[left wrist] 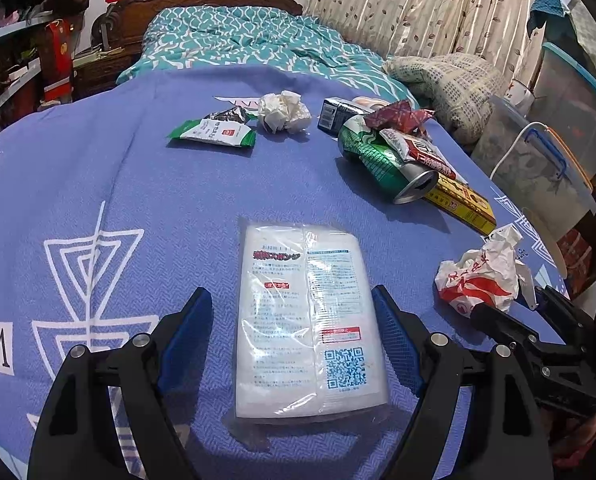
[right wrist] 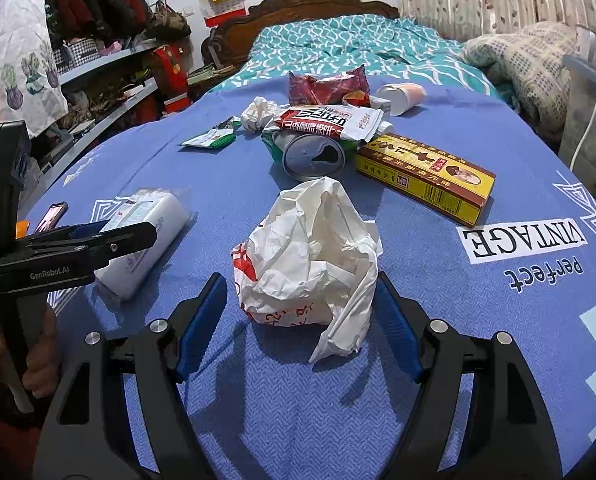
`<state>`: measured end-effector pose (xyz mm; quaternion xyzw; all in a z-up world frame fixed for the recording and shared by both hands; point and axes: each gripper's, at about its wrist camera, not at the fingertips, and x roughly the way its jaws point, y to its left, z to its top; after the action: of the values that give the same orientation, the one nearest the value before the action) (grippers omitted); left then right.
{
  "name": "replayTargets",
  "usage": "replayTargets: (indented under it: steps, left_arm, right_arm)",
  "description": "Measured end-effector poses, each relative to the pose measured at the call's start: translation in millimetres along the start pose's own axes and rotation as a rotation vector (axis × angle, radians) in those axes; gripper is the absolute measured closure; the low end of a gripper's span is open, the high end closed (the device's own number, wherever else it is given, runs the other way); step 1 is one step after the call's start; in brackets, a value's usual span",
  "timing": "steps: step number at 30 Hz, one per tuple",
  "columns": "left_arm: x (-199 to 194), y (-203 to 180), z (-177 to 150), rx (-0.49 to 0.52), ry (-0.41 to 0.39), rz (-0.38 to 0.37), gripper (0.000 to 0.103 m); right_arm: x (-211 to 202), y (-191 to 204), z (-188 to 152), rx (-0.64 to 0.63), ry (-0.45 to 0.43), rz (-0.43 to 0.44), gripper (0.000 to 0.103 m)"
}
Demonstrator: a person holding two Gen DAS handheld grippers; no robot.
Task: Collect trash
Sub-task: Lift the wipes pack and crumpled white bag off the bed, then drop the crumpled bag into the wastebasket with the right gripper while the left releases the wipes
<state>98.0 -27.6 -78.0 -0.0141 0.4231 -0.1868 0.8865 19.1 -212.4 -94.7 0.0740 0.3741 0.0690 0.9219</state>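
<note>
Two grippers hover over a blue cloth [right wrist: 477,340] spread on a bed, each with its jaws spread wide and pinching nothing. The left gripper [left wrist: 298,340] straddles a white wrapped packet [left wrist: 305,320] lying flat on the cloth, its blue pads clear of both sides. The right gripper [right wrist: 301,320] brackets a crumpled white-and-red plastic bag [right wrist: 309,256]; whether the right pad brushes the bag's loose tail cannot be told. Just beyond the bag lies a dented green can [right wrist: 311,156] with its open top toward the bag, a red-and-white wrapper [right wrist: 325,120] draped across it. Beside the can, right of the bag, lies a yellow box [right wrist: 425,176]. Farther behind the bag sit a crumpled tissue [right wrist: 258,114] and a green sachet [right wrist: 210,140].
</note>
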Motion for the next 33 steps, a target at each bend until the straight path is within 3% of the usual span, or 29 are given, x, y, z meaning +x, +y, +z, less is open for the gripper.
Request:
replayTargets:
  steps: [5, 10, 18, 22, 27, 33]
  left_arm:
    - [-1.8, -2.0, -0.1, 0.010, -0.009, -0.004, 0.028]
    - [2.0, -4.4, -0.9, 0.025, 0.010, -0.031, 0.043]
    - [0.7, -5.9, 0.9, 0.015, 0.007, -0.084, 0.046]
    - [-1.9, -19.1, 6.2, 0.009, 0.026, -0.178, 0.046]
    - [5.2, -61.0, 19.4, 0.053, 0.068, -0.274, 0.046]
    - [30.0, -142.6, 42.2, 0.152, 0.120, -0.355, 0.046]
  right_arm:
    - [-0.5, 1.1, 0.0, -0.006, -0.009, 0.002, 0.050]
    - [-4.1, 2.3, -0.6, -0.004, -0.030, -0.010, 0.054]
    - [-23.5, -9.2, -2.7, 0.035, -0.078, -0.022, 0.054]
    - [-33.1, -24.4, -5.0, 0.060, -0.084, -0.036, 0.054]
    - [-50.5, -48.9, -13.6, 0.103, -0.113, -0.065, 0.054]
    - [-79.4, -112.2, -29.3, 0.239, -0.158, -0.135, 0.055]
